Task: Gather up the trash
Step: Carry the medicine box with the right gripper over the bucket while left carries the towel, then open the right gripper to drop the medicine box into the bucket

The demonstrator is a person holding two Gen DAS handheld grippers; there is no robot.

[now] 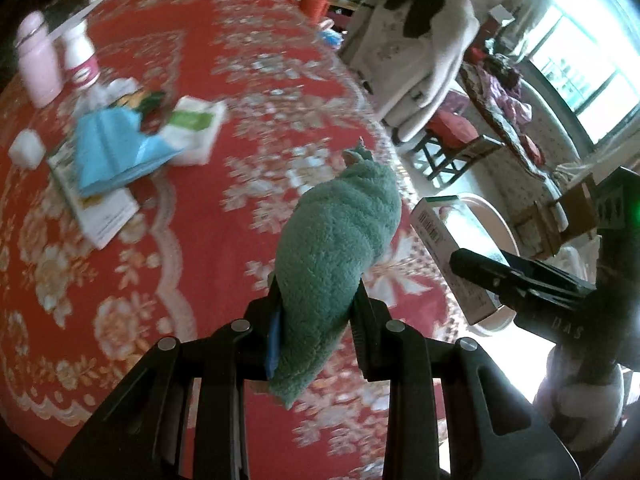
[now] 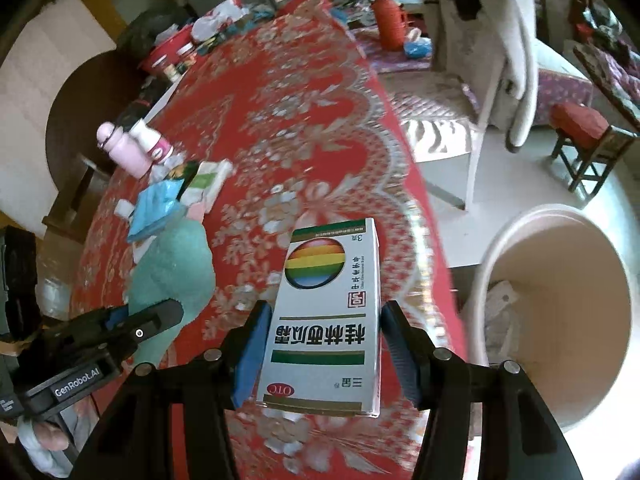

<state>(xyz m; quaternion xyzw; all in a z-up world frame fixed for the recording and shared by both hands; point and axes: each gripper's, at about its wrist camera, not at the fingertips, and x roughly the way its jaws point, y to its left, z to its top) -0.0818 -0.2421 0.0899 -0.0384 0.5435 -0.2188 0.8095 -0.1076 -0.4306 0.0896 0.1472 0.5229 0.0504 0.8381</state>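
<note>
Over the red flowered tablecloth (image 1: 200,40), my left gripper (image 1: 318,292) is shut on a rolled green fleecy cloth (image 1: 340,232) that sticks out ahead of its fingers. My right gripper (image 2: 326,308) is shut on a white medicine box (image 2: 328,312) with a rainbow disc, gripped by its long sides near the table's right edge. A pale round bin (image 2: 532,212) stands on the floor just right of the table, with crumpled paper (image 2: 500,304) inside. In the left wrist view the right gripper (image 1: 480,268) and its box (image 1: 440,232) hang beside the bin (image 1: 496,216). In the right wrist view the left gripper (image 2: 160,312) shows with the cloth (image 2: 176,264).
On the table's left lie a blue packet (image 1: 116,148), a tissue pack (image 1: 196,128), a booklet (image 1: 104,212), a small white block (image 1: 26,148), a pink flask (image 1: 36,60) and a white bottle (image 1: 82,56). A chair draped with a white garment (image 2: 500,40) and a red-cushioned stool (image 2: 580,136) stand right of the table.
</note>
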